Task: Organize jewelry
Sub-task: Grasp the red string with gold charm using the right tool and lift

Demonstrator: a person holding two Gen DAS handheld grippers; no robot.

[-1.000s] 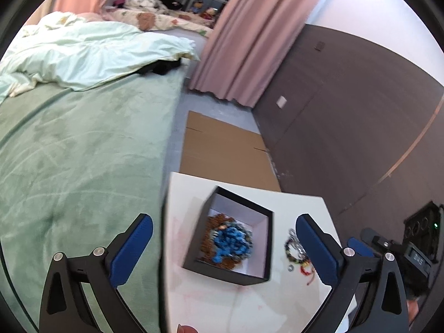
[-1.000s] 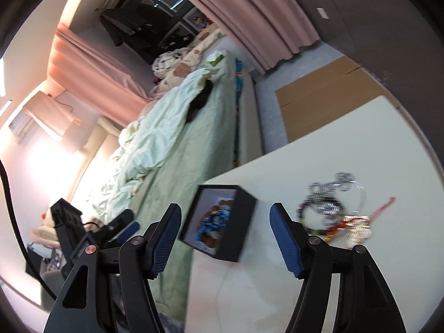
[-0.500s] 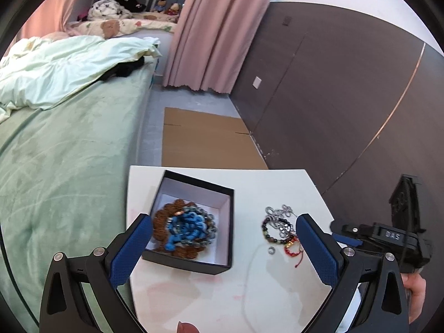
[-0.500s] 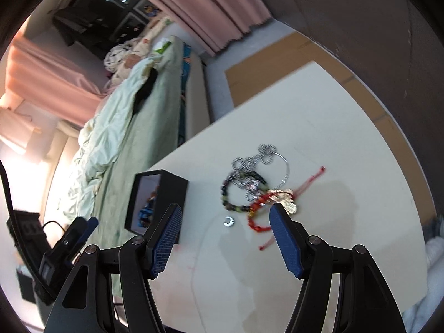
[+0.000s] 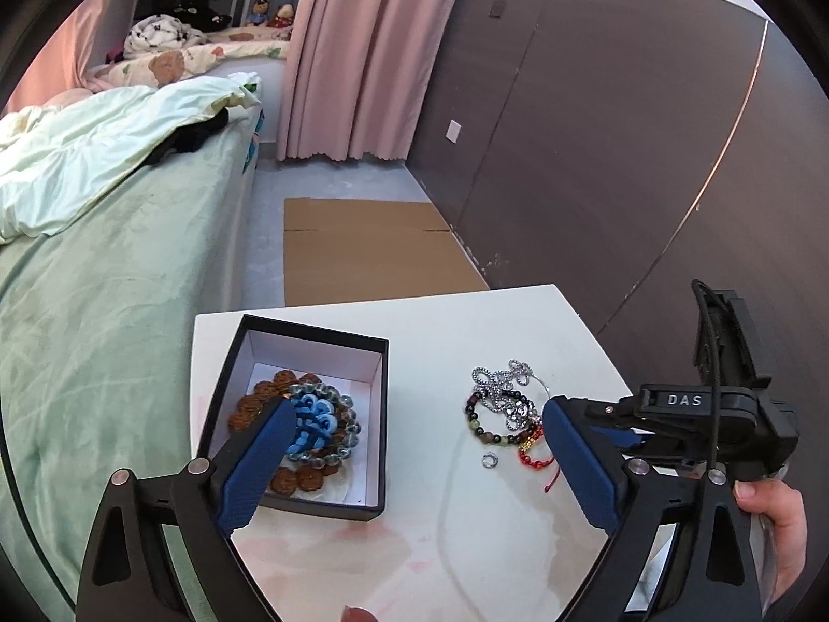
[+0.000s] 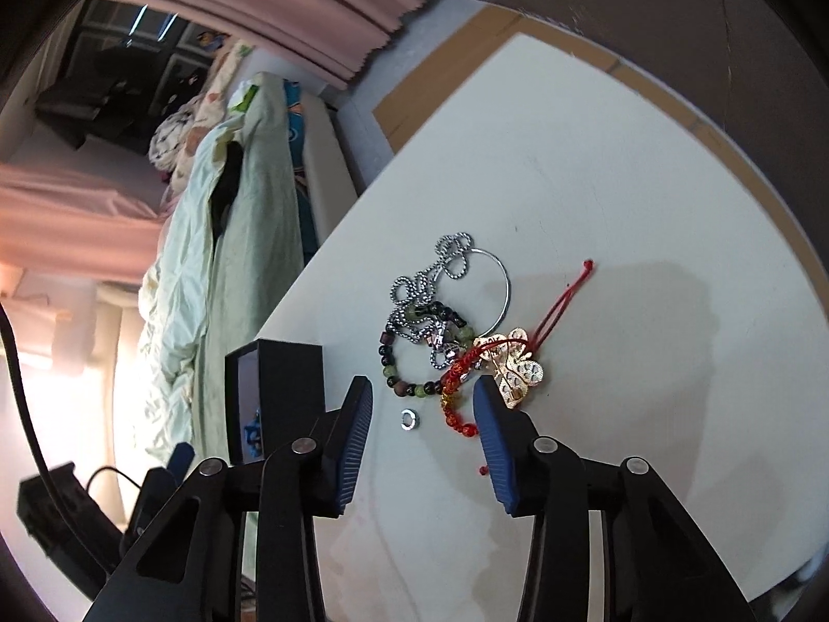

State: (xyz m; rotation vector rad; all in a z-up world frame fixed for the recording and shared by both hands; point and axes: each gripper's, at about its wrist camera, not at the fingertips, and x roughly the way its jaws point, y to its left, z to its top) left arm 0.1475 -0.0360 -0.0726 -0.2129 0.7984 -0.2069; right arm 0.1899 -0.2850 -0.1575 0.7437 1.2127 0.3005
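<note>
Black jewelry box [image 5: 305,409], lidless, white-lined, on the left part of the white table [image 5: 451,331]; holds brown bead bracelet [image 5: 248,404], clear glass-bead bracelet [image 5: 331,456] and a blue knotted cord piece [image 5: 313,420], heaped together

Loose pile on the table, to the right of the box and apart from it: silver ball chain [image 6: 414,290] looped over a thin silver hoop [image 6: 500,280]; dark and green bead bracelet [image 6: 399,357]; red bead and cord bracelet [image 6: 456,394] with a red cord tail running out; gold filigree charm [image 6: 518,368] touching the red bracelet. Small silver ring [image 6: 410,419] lies alone just beside the pile

Left gripper [image 5: 414,456]: blue-padded fingers spread wide, empty, above the box and pile. Right gripper [image 6: 422,430]: fingers parted, grasping nothing, tips low at the near edge of the pile, ring between them

Writing: "DAS" in white on the right gripper's black body, seen from the left wrist view
</note>
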